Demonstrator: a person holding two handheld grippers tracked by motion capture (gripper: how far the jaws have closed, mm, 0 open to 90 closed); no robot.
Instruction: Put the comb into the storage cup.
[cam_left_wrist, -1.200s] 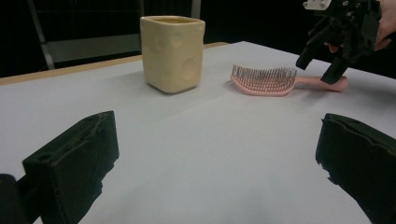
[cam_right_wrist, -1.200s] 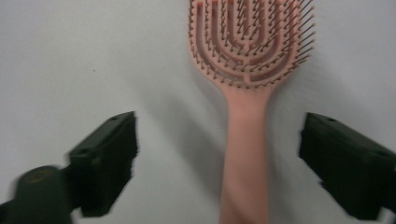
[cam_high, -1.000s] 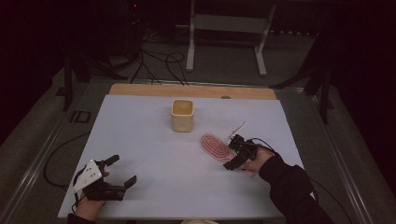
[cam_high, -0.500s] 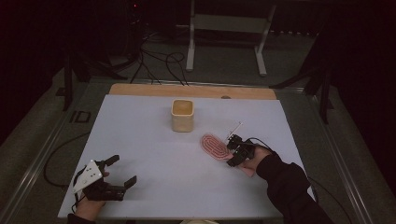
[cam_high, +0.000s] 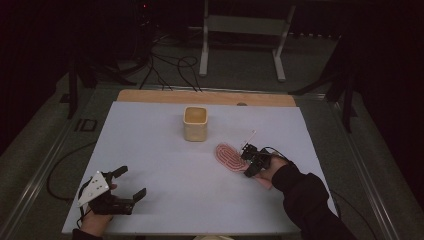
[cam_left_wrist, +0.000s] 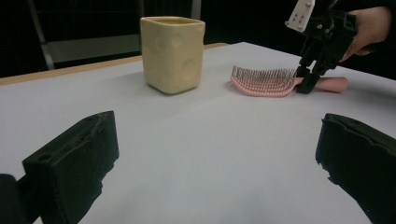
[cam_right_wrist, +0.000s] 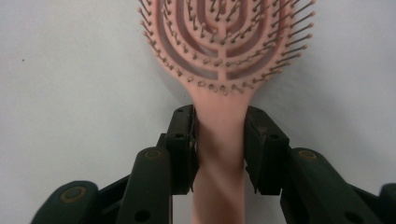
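Pink hairbrush (cam_right_wrist: 219, 70) flat on the white table (cam_high: 150, 150), bristles up, near the cream cup (cam_high: 195, 123). Likely light, stiff plastic, smooth handle; best taken at the neck. Right gripper (cam_right_wrist: 219, 149) just closing, pads pinching there. Left gripper (cam_high: 127, 185) gaping wide, empty.

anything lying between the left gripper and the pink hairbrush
Nothing: in the high view, bare white table runs from the left gripper to the pink hairbrush. The cream cup stands farther back, off that line.
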